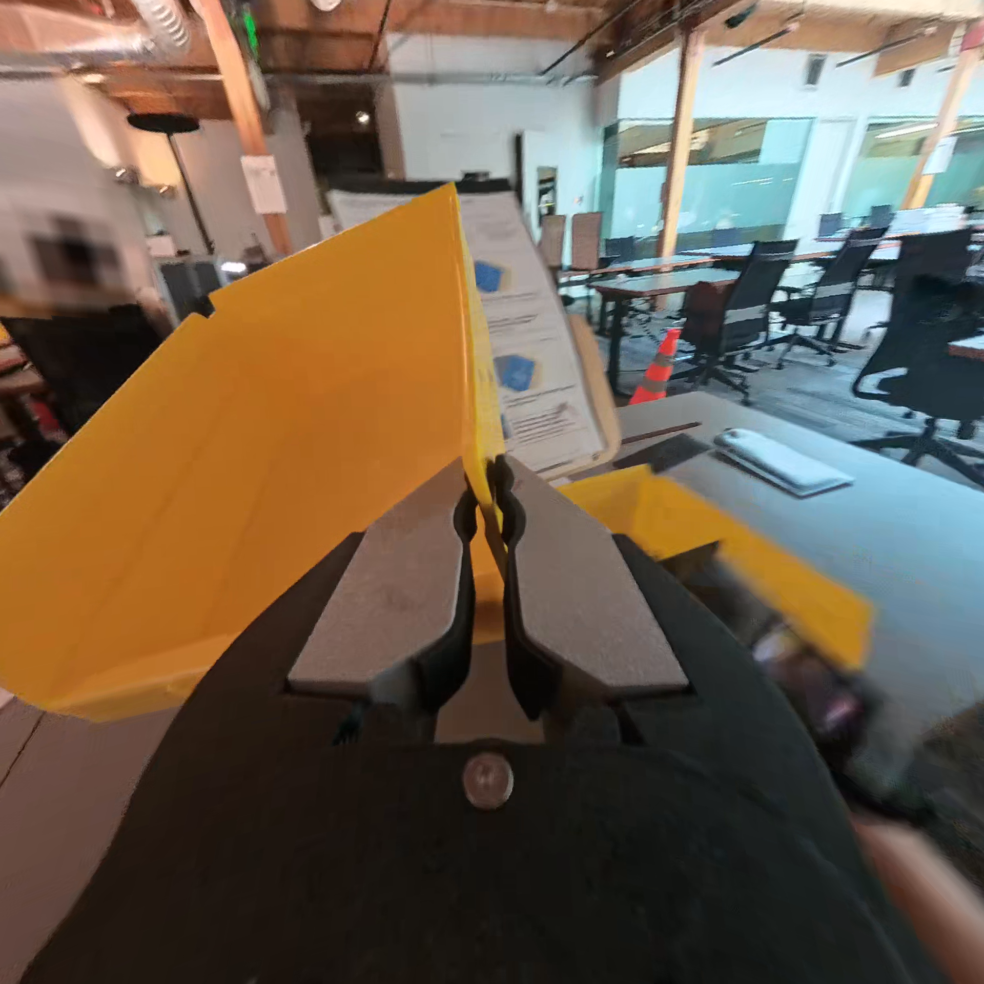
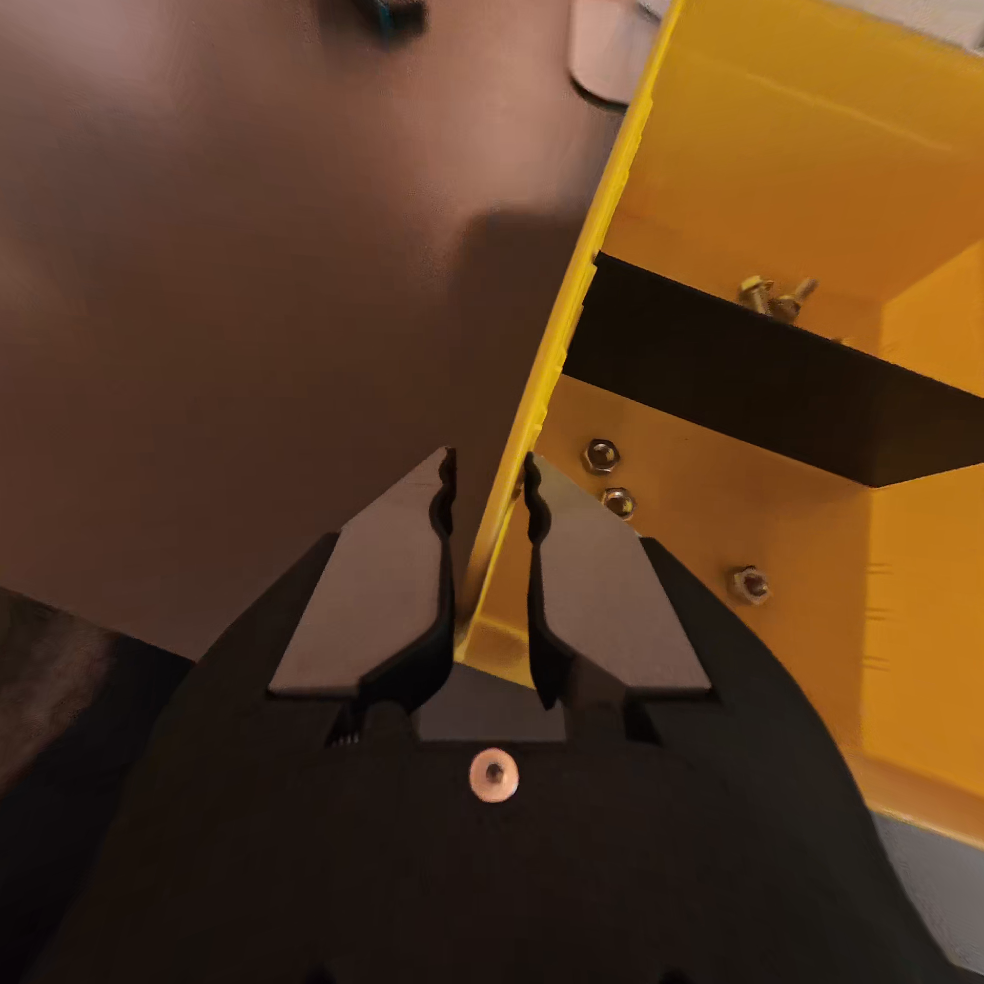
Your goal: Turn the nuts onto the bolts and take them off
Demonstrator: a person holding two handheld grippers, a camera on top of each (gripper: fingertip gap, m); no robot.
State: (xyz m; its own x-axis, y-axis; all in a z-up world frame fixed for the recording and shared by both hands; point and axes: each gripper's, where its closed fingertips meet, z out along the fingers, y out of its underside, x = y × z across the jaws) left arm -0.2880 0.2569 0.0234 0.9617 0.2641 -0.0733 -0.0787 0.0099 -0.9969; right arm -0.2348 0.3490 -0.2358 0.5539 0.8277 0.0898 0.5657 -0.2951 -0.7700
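A yellow plastic bin [image 1: 266,452] with a thin wall fills the left wrist view. My left gripper [image 1: 487,468] is shut on the bin's wall edge, with both pads pressed on it. In the right wrist view my right gripper [image 2: 490,458] straddles the bin's wall [image 2: 564,319]. It is open, with a clear gap between the left pad [image 2: 444,495] and the wall. Inside the bin, three loose nuts lie on the floor [image 2: 600,456] [image 2: 617,501] [image 2: 749,584]. A black divider [image 2: 745,372] crosses the bin. Brass bolts [image 2: 772,298] lie behind it.
The bin stands on a grey table [image 1: 878,543]. A clipboard with a printed sheet [image 1: 532,346] leans behind the bin. A white flat device [image 1: 777,458] lies on the table to the right. An orange cone [image 1: 657,367], desks and office chairs stand farther off. The grippers' ends are close to 30 centimeters from one another.
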